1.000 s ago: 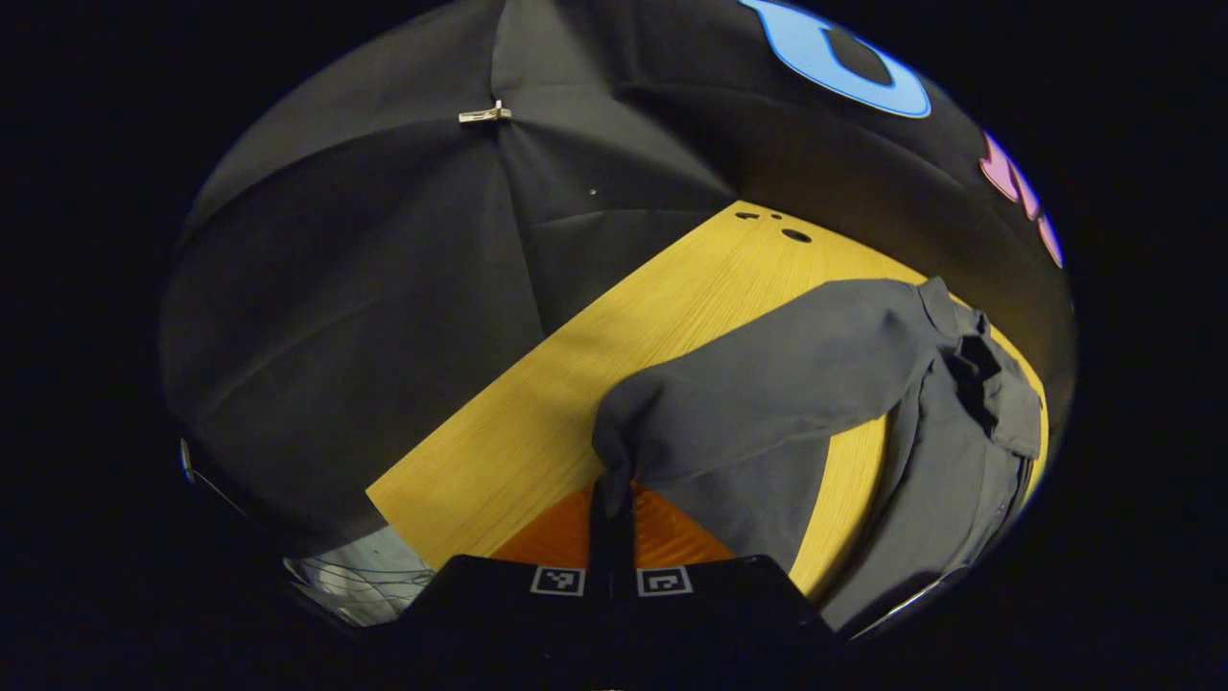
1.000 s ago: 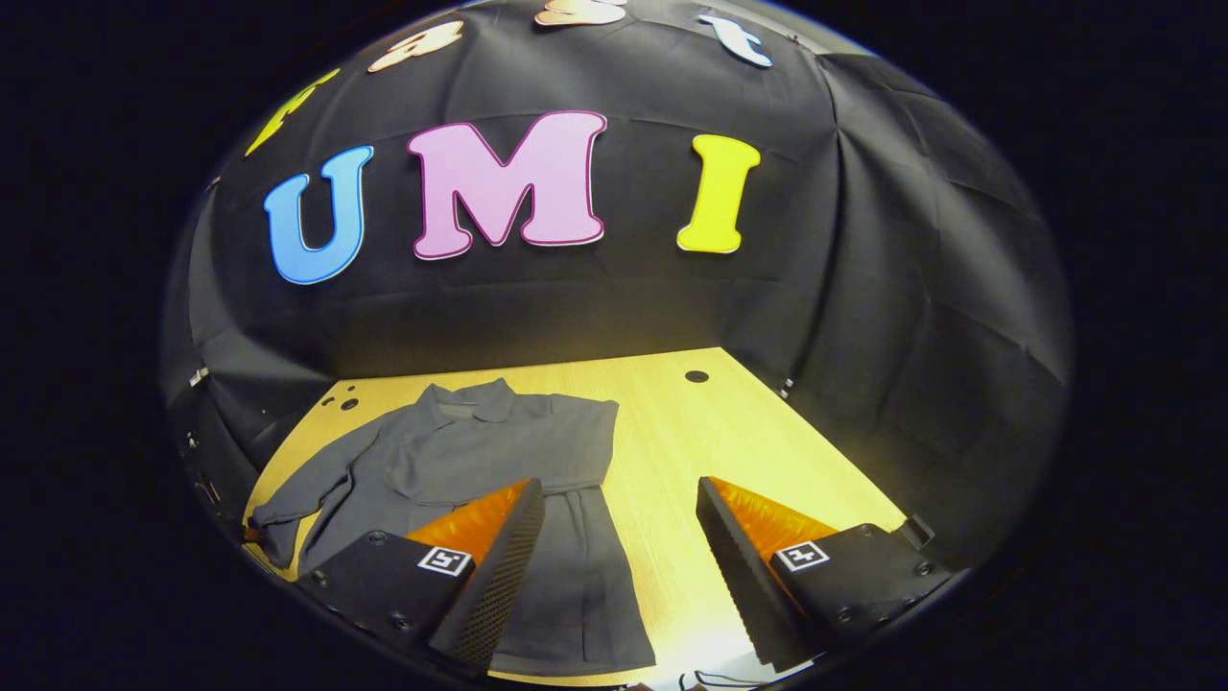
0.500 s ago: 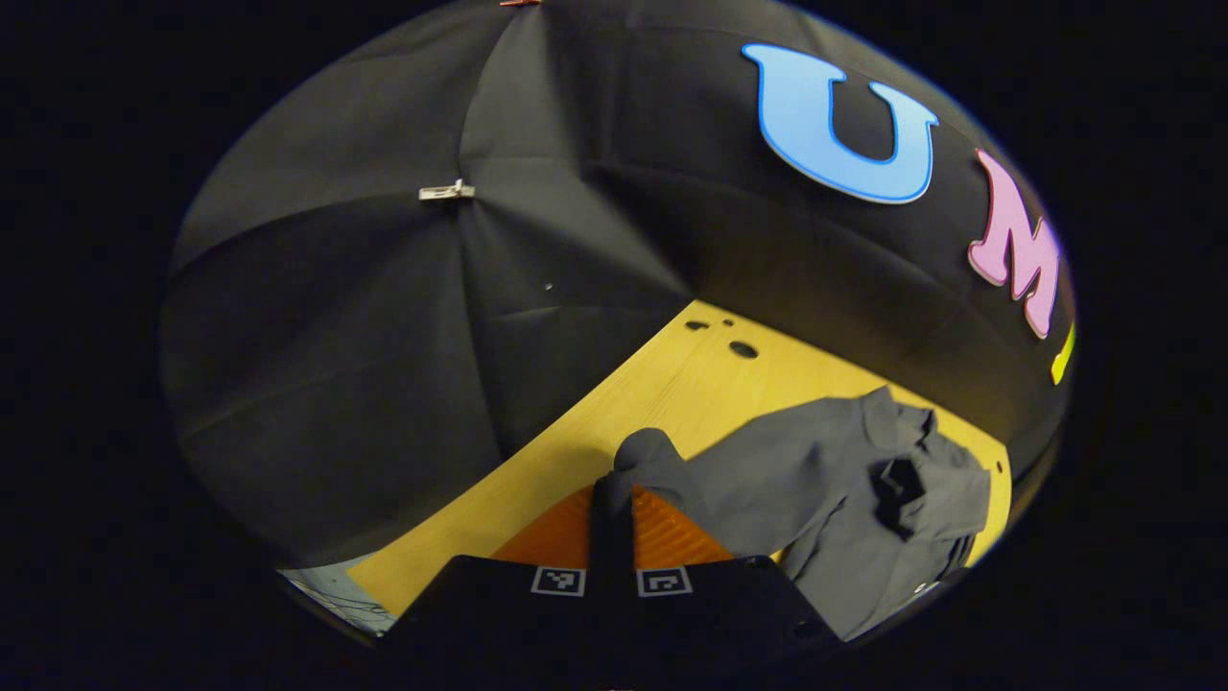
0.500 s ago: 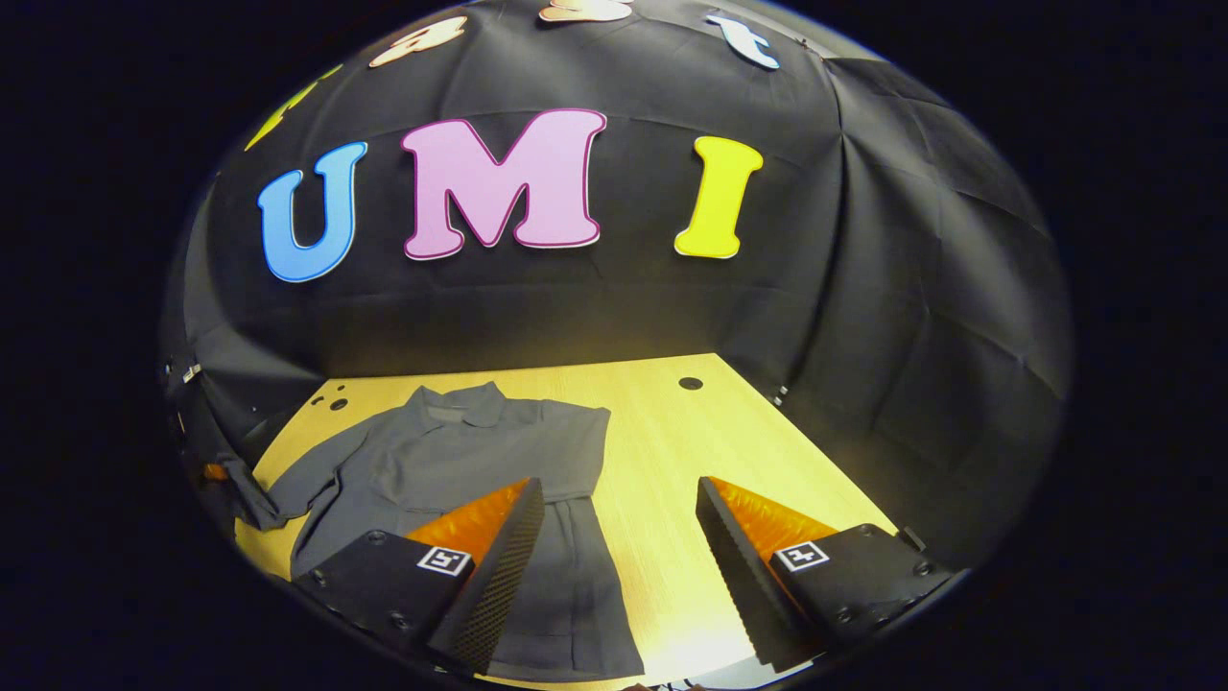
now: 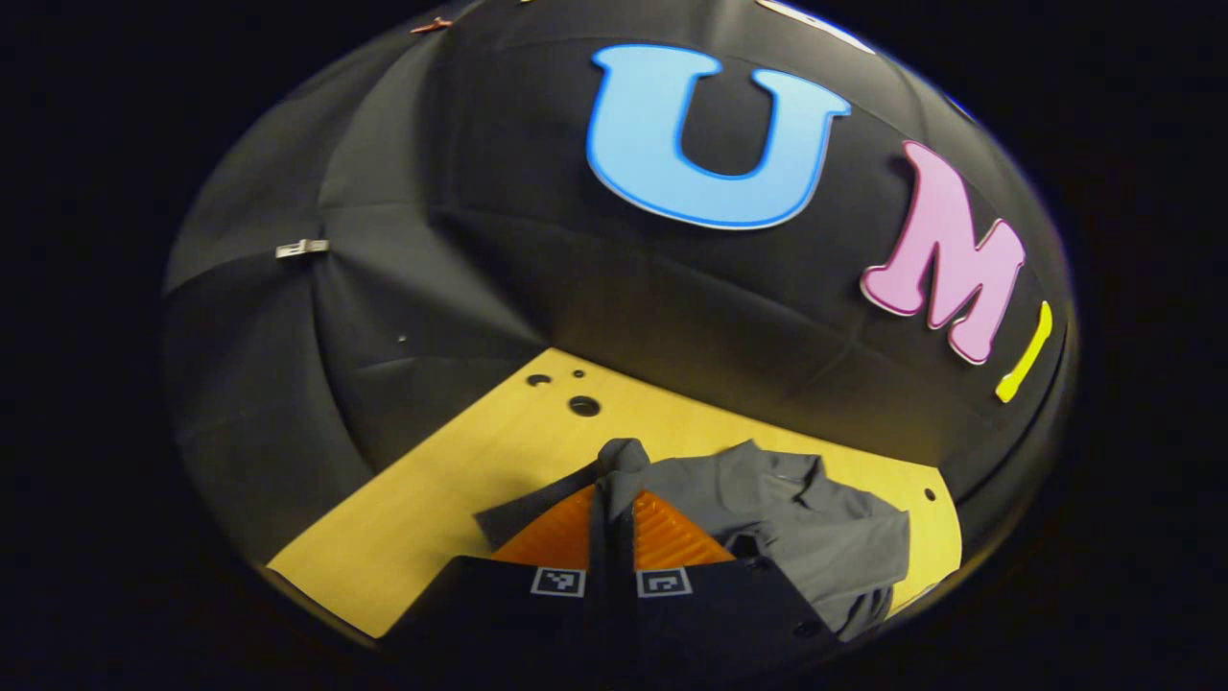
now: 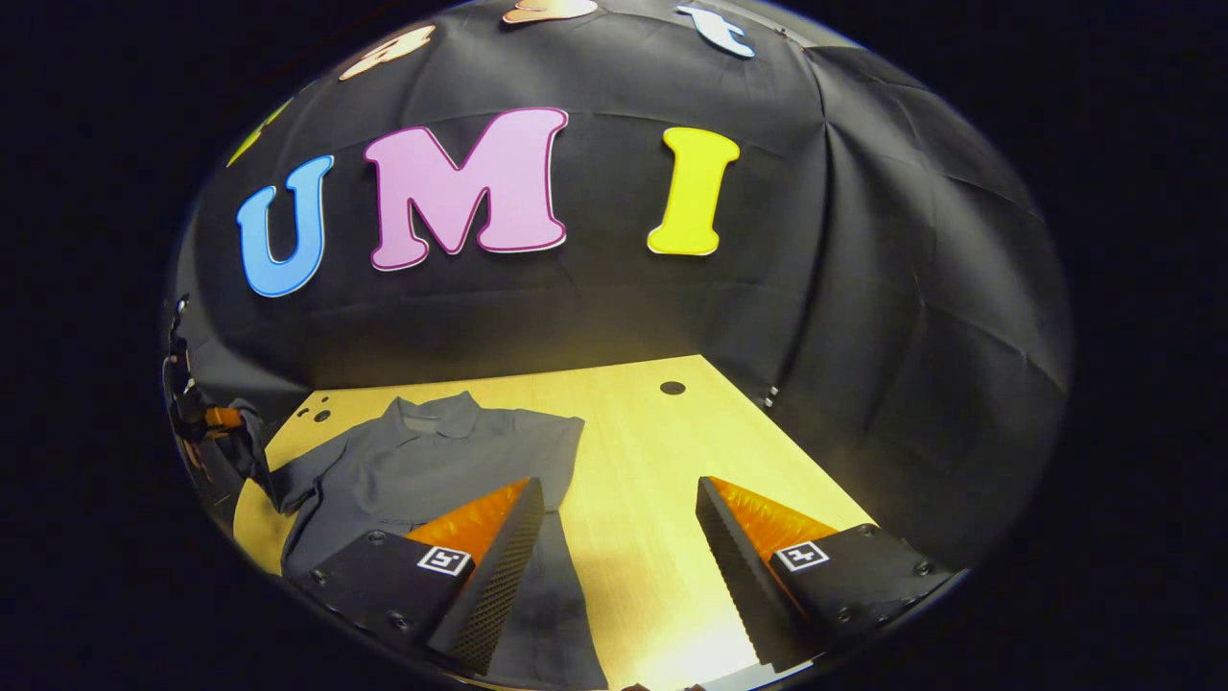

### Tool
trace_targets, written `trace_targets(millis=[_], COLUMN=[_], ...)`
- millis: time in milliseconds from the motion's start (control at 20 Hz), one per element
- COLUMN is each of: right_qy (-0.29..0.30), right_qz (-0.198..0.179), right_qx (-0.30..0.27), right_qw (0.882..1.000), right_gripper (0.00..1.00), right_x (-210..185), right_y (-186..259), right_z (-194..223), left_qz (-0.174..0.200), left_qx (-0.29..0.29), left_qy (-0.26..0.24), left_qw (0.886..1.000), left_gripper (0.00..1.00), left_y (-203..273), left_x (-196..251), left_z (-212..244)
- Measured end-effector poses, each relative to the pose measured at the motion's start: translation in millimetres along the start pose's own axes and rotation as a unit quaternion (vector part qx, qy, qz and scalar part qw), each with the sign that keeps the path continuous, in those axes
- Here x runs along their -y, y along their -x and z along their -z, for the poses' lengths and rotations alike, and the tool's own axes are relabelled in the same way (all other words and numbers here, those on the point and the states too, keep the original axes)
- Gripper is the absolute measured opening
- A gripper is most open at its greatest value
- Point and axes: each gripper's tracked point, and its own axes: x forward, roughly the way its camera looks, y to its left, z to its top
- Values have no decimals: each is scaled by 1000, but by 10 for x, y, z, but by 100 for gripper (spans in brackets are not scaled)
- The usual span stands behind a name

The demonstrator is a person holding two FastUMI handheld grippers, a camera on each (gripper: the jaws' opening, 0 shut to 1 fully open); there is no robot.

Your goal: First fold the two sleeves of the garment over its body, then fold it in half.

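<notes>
On the table, left gripper pinching garment sleeve

The garment ahead of the right gripper's wide-apart jaws is plain slate grey, its sleeve pinched in the left gripper's closed jaws the same grey, on a yellow wood-grain tabletop with small dark round holes, against a black cloth wall.

free: bare bench right of the garment, up to the wall | free: bare strip left of garment | obstacle: cloth wall close behind garment's collar
</notes>
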Motion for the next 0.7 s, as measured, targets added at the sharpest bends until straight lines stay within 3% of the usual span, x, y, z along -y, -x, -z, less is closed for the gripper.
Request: trace_targets(millis=[250,300,700], right_qy=[-23,-28,-58], right_qz=[9,11,12], right_qx=[-13,-15,-33], right_qw=[1000,999,998], right_gripper=[99,99,99], right_x=[343,420,826], right_y=[-89,-101,-133], right_z=[108,121,229], left_qz=[66,79,173], left_qx=[-10,-14,-59], left_qy=[-11,-21,-71], left_qw=[998,997,981], left_gripper=[2,5,5], left_y=[-169,-198,-310], left_x=[1079,1285,2867], left_z=[102,147,740])
